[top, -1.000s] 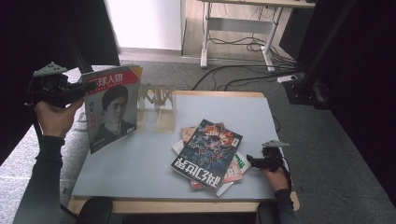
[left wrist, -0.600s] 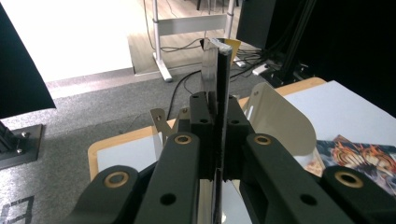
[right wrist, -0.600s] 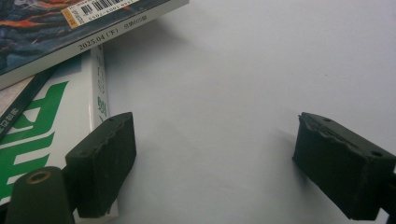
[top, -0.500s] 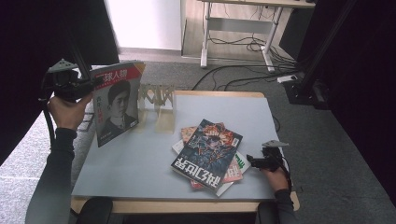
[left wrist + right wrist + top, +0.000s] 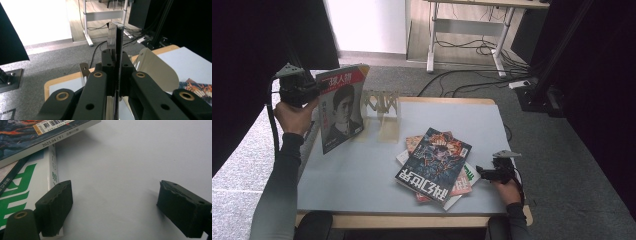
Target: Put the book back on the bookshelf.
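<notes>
1. The left tongs [image 5: 312,89] are pressed together on the edge of a red-topped magazine [image 5: 341,107] with a portrait cover, pinching it near its upper left side. In the left gripper view the magazine [image 5: 118,42] stands edge-on between the shut jaws.
2. The magazine is held upright above the far left part of the worktop [image 5: 362,170], its cover facing the person. It hangs just left of a pale slotted rack [image 5: 382,106] standing at the worktop's back edge. Judging by this, the upright hold is meant to line the magazine up for sliding into one of the rack's slots.
3. I cannot tell whether the magazine's bottom edge touches the worktop or hangs just above it.
4. The right tongs [image 5: 486,173] lie low at the near right of the worktop, jaws spread wide and holding nothing. In the right gripper view one pad [image 5: 53,206] sits just beside a green-and-white magazine [image 5: 25,192].
5. That magazine is part of a loose pile [image 5: 434,165] of several lying flat near the middle right, topped by a dark illustrated cover. The right hand seems parked there, ready to take the next one.
</notes>
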`<action>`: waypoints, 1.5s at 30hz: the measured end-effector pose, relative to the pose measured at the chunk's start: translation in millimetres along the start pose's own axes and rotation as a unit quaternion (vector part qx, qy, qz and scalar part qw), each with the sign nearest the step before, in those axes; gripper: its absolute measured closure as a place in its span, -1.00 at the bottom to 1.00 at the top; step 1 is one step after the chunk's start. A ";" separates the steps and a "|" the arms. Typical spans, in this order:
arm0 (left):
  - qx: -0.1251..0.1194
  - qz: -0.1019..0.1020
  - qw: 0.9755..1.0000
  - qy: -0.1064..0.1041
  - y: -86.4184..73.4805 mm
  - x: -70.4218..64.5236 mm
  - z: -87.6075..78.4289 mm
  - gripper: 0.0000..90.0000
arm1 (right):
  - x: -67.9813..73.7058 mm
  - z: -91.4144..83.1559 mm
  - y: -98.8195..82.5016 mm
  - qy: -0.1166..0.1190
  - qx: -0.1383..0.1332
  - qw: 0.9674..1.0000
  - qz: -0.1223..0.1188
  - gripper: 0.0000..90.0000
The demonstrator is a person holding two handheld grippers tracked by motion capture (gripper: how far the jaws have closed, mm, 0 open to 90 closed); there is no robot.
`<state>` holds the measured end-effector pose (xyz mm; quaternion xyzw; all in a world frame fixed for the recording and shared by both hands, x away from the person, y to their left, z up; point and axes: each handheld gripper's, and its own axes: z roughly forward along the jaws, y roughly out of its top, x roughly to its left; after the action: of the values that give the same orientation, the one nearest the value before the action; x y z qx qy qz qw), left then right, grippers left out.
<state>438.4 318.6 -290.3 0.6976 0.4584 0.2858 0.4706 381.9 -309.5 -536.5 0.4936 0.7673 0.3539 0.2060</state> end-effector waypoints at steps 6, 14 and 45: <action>-0.003 -0.005 1.000 -0.007 -5.3 5.3 -5.5 0.92 | 0.0 0.0 0.0 0.000 0.000 1.000 0.000 -0.73; 0.020 0.012 1.000 -0.009 -9.9 9.2 -16.1 0.91 | 0.1 0.0 0.0 0.000 0.000 1.000 0.000 -0.73; 0.101 -0.019 0.994 -0.022 -16.6 27.3 -41.9 0.93 | 0.2 0.0 -0.1 -0.001 0.000 1.000 0.000 -0.73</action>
<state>408.7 362.2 -290.0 0.7393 0.4873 0.2135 0.4128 381.8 -309.3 -536.5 0.4940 0.7669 0.3535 0.2070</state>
